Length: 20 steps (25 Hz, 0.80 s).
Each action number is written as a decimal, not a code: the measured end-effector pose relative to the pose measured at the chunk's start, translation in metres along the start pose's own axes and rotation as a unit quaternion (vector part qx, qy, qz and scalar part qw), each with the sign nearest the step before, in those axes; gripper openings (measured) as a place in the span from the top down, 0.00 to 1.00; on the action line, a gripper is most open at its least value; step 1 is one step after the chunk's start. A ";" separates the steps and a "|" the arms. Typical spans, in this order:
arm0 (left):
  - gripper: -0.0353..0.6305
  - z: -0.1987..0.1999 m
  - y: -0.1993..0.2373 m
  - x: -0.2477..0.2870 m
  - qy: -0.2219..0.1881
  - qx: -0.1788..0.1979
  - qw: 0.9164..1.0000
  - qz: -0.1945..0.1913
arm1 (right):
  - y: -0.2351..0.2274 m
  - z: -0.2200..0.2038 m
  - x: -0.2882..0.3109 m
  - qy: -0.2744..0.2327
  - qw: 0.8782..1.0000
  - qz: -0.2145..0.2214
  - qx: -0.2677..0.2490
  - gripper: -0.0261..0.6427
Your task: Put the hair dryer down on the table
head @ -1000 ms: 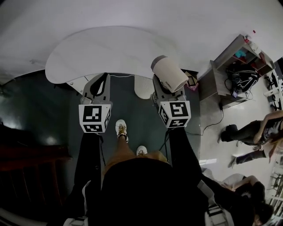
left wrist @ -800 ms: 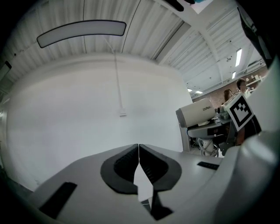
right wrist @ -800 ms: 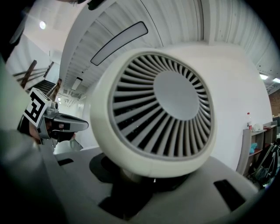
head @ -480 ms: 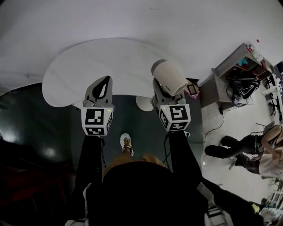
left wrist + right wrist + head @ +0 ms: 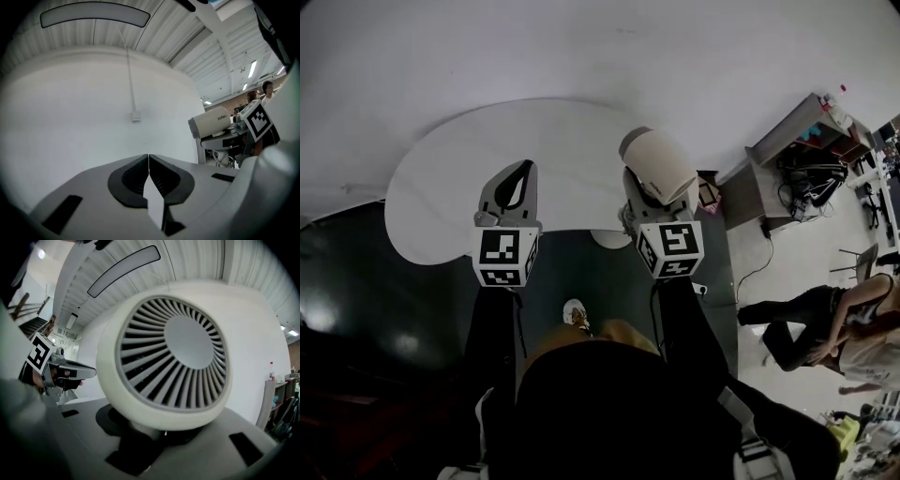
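Head view: L tool (image 5: 522, 171) is level w/ R tool (image 5: 639, 202), side by side. L jaws are pinched together w/ nothing in them. R tool carries the hair dryer (image 5: 661, 161). Its cream barrel rides on top of the tool, pointing ahead of it, clear of the counter (image 5: 441, 197). The white curved counter lies below and ahead of both tools. A shelf unit (image 5: 787, 155) stands well off to the R tool's right.

L gripper view: I see the jaws fully closed, pad to pad, empty. Ahead of the tool is plain white wall (image 5: 70, 117). Off to its right the hair dryer sits up on the R tool, w/ that tool's marker cube (image 5: 259, 119) just behind it.

R gripper view: the hair dryer fills the frame. Its round grille (image 5: 171, 348) faces back at me, right above the jaws. The jaws are part-way closed, clamped on the handle (image 5: 140, 430) just under the barrel. L tool shows off to this tool's left.
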State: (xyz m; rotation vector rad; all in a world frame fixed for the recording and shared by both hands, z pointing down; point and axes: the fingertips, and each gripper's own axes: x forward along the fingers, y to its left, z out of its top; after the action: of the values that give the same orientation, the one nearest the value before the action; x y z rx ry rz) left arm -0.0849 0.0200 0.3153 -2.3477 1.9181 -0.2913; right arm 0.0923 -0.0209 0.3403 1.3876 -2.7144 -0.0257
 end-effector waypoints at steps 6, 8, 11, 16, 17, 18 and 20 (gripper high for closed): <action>0.92 -0.007 0.021 0.018 -0.005 -0.008 1.000 -0.015 | 0.007 0.002 0.023 0.010 1.000 -0.009 -0.010 0.71; 0.92 -0.009 0.025 0.022 -0.004 -0.010 1.000 -0.019 | 0.008 0.002 0.029 0.014 1.000 -0.012 -0.011 0.71; 0.92 -0.014 0.028 0.027 -0.002 -0.014 1.000 -0.023 | 0.010 -0.002 0.036 0.022 1.000 -0.012 -0.011 0.71; 0.92 -0.022 0.036 0.036 0.007 -0.026 0.999 -0.026 | 0.013 -0.003 0.051 0.026 1.000 -0.002 -0.017 0.71; 0.92 -0.024 0.038 0.039 0.008 -0.028 0.999 -0.026 | 0.013 -0.004 0.056 0.026 0.999 0.000 -0.018 0.71; 0.92 -0.027 0.040 0.043 0.010 -0.029 0.999 -0.025 | 0.011 -0.006 0.060 0.027 0.999 0.001 -0.019 0.70; 0.92 -0.033 0.043 0.053 0.013 -0.030 0.999 -0.023 | 0.005 -0.011 0.071 0.027 0.999 0.003 -0.018 0.70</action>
State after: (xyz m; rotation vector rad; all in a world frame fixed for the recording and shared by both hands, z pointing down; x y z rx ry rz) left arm -0.1230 -0.0389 0.3439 -2.4403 1.9117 -0.2737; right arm 0.0473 -0.0753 0.3566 1.3502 -2.6603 -0.0344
